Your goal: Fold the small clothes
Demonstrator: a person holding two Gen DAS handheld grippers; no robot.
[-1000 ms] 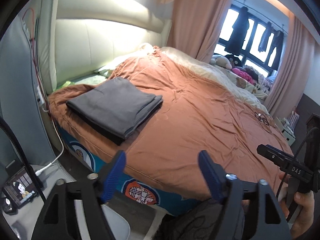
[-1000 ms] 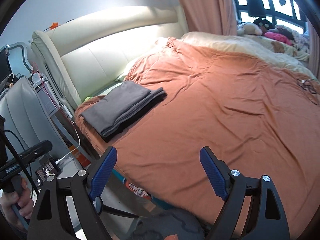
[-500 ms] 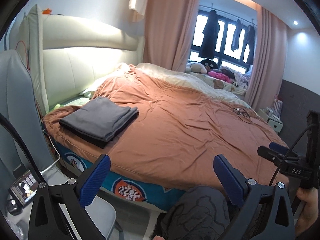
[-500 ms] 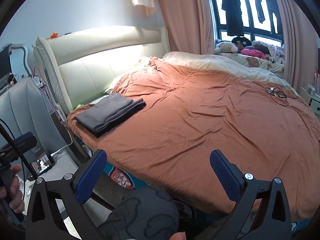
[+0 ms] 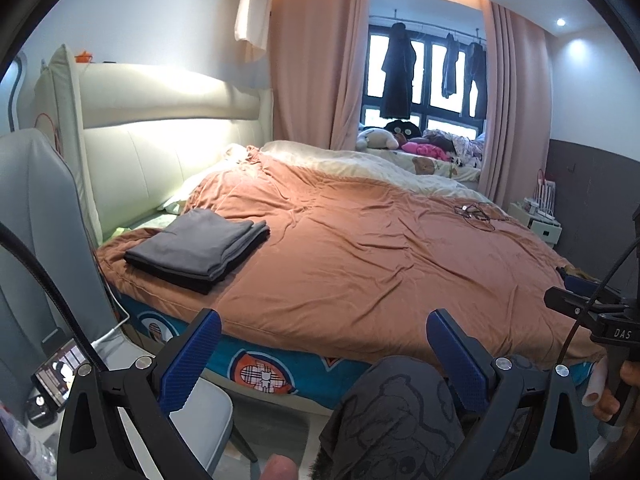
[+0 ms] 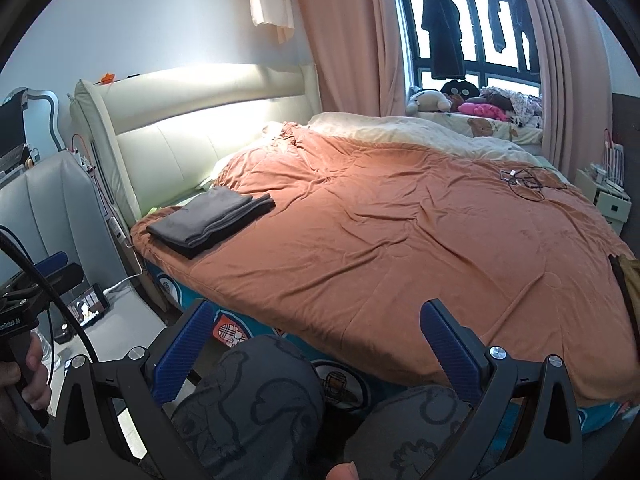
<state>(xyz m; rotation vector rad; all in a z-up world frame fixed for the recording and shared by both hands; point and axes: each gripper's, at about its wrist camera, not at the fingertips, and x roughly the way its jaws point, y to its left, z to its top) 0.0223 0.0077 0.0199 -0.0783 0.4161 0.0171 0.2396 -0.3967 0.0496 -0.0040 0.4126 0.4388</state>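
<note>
A stack of folded grey clothes lies on the orange bedspread near the headboard at the left. My left gripper hangs off the near edge of the bed, jaws wide open, nothing between the blue pads. My right gripper is likewise open and empty, well back from the stack. In the left wrist view the right gripper's body shows at the right edge with a hand on its handle. The person's knees in patterned grey trousers sit below the grippers.
A cream padded headboard backs the bed. A grey chair and a phone on a cable stand at the left. A tangle of cables lies on the far right of the bedspread. Stuffed toys sit by the window.
Both grippers have pulled back from the bed, so the bed and folded stack look smaller and farther. Their jaws have spread wider. The person's knees have come into view.
</note>
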